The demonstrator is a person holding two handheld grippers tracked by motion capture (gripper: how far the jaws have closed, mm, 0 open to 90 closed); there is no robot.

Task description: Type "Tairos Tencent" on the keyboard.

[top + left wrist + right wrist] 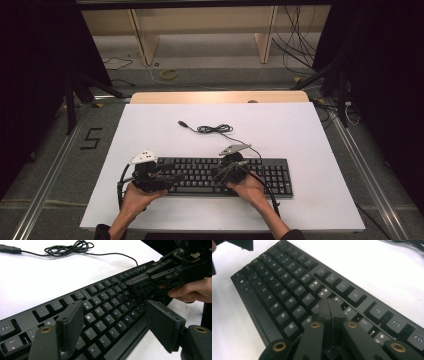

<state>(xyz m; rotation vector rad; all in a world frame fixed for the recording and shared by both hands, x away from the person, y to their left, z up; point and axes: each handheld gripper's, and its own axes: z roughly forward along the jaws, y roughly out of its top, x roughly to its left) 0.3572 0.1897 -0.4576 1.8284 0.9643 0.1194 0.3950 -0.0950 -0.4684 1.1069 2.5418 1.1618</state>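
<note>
A black keyboard (272, 176) lies on the white tabletop (300, 130), towards its near edge. Its cable (215, 129) coils behind it and ends in a USB plug (183, 123). My left gripper (172, 179) hovers over the keyboard's left end. Its jaws stand wide open, with nothing between them, over the letter keys (105, 312). My right gripper (220, 175) is over the middle of the keyboard. Its jaws are shut together, with their tips (329, 307) low over the keys (287, 282) near the number row. The left gripper view shows the right gripper (140, 282) and the hand holding it.
The tabletop has free room behind and to both sides of the keyboard. A wooden strip (220, 96) edges its far side. Beyond it are a wooden frame (145, 40) and loose cables (295, 45) on the floor. A "5" mark (91, 138) is on the floor at left.
</note>
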